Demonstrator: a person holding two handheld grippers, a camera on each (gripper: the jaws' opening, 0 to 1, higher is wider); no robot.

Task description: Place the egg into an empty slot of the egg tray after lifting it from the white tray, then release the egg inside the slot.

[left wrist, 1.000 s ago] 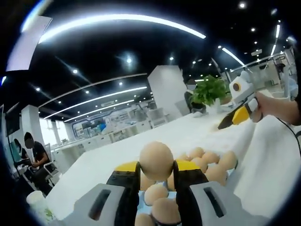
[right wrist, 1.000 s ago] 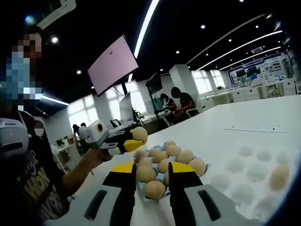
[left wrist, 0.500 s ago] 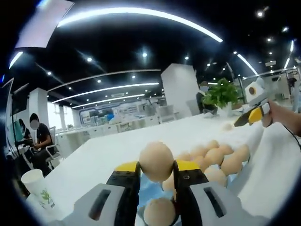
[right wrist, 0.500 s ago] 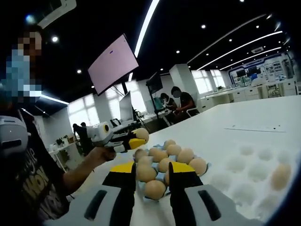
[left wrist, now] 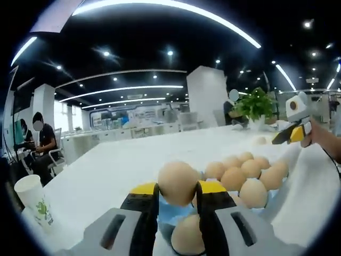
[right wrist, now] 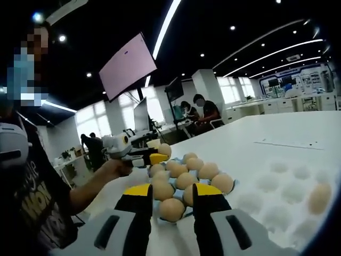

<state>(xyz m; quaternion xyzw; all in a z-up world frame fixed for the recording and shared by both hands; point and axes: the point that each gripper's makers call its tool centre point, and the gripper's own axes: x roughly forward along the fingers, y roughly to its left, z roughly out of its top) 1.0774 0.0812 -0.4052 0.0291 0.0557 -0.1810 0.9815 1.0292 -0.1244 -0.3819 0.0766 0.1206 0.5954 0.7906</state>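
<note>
My left gripper [left wrist: 177, 193] is shut on a tan egg [left wrist: 177, 181] and holds it just above the near end of the blue egg tray [left wrist: 165, 209], which carries several eggs. In the right gripper view the same left gripper [right wrist: 160, 156] hangs over the far left corner of the blue egg tray [right wrist: 233, 188] with the egg [right wrist: 164, 150] at its tip. My right gripper [right wrist: 173, 194] stands open near the tray's front edge, with nothing between its fingers. It also hovers over the table far to the right as the right gripper [left wrist: 281, 137].
A white moulded tray [right wrist: 282, 186] lies right of the blue one with one egg [right wrist: 318, 198] in it. A paper cup [left wrist: 33, 198] stands at the table's left edge. A sheet of paper [right wrist: 287, 144] lies farther back. People sit at desks behind.
My left gripper has carried the egg down and closer over the blue tray. The right gripper has stayed almost still and open.
</note>
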